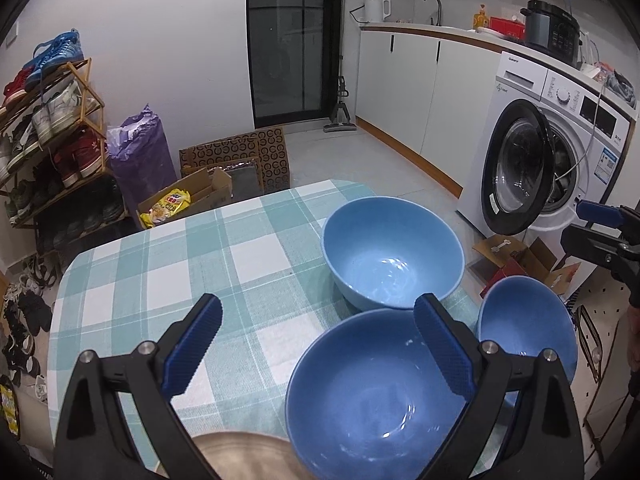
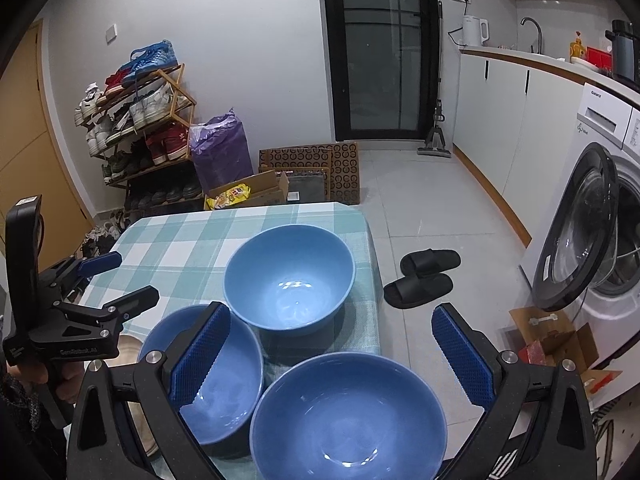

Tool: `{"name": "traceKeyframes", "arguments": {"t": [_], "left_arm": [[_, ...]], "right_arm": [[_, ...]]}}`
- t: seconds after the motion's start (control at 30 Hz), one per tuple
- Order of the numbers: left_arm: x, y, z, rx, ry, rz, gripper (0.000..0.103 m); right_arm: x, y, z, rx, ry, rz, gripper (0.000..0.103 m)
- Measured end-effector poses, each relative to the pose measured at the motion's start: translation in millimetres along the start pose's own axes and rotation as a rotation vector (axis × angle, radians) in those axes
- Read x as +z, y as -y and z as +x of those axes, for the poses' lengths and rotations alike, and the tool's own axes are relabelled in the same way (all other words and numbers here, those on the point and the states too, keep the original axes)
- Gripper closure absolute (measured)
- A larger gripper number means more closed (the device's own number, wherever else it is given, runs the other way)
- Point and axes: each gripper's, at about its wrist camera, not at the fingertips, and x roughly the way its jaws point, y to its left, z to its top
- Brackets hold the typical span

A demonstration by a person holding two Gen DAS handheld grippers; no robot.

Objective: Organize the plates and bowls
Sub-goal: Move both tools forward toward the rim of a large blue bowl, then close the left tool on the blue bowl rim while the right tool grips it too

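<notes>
Both claws, left claw (image 1: 318, 344) and right claw (image 2: 332, 348), hover spread and empty above three blue bowls (image 2: 290, 276) on the checked surface (image 2: 180, 240); nesting hasn't begun, so a rim grasp likely comes next.

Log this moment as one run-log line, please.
stage: before first grasp | left gripper: open, empty | right gripper: open, empty | three blue bowls: upright, unstacked, on checked tablecloth

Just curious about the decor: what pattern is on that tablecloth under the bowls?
A teal-and-white check on the tablecloth, clearest in the left wrist view.
</notes>
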Motion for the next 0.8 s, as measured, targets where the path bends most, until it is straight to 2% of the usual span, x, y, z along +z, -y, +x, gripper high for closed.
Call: {"name": "traceKeyframes", "arguments": {"t": [0.4, 0.8], "left_arm": [[17, 3, 41, 0.009, -0.046, -0.005, 0.006], [23, 3, 76, 0.018, -0.103, -0.013, 0.006]], "right_arm": [[13, 25, 52, -0.012, -0.072, 0.076, 0.001], [13, 18, 98, 0.009, -0.150, 0.068, 0.001]]}}
